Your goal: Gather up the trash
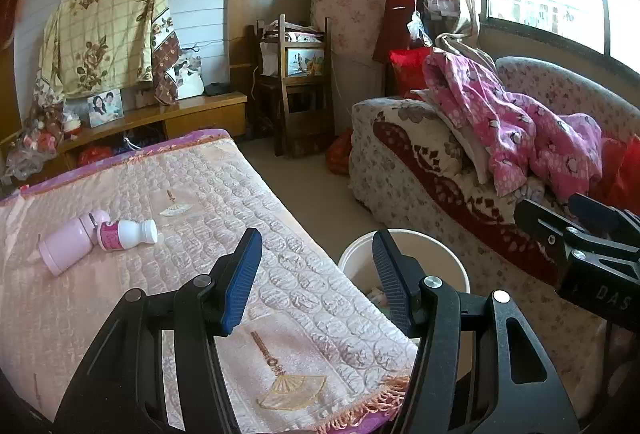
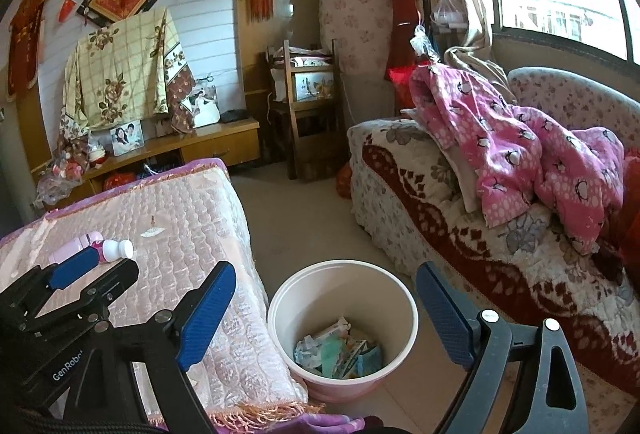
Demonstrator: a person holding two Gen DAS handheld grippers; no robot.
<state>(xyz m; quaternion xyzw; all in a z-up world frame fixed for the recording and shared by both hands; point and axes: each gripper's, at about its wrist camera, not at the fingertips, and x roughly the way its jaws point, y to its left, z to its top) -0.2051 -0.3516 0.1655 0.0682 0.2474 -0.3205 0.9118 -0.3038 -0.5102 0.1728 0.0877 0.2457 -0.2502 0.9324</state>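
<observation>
- The trash still to collect looks to be the small white bottle (image 1: 128,234) with a pink label, lying on its side on the quilted worktop (image 1: 200,186) and touching a pale pink flask (image 1: 72,244).
- The flask is probably not rubbish, so the grasp should take the bottle by its body at the capped end, away from the flask, and close gently, since light plastic may roll or squirt out.
- The white bin (image 2: 342,322) stands on the floor between worktop and sofa (image 2: 460,218), with paper scraps already inside; the release should come well over its mouth.
- The left tool (image 1: 318,276) hovers above the worktop's near corner, fingers spread wide, holding nothing, the bottle ahead to its left.
- The right tool (image 2: 326,314) hangs over the bin, pointing downward, equally wide open and empty.
</observation>
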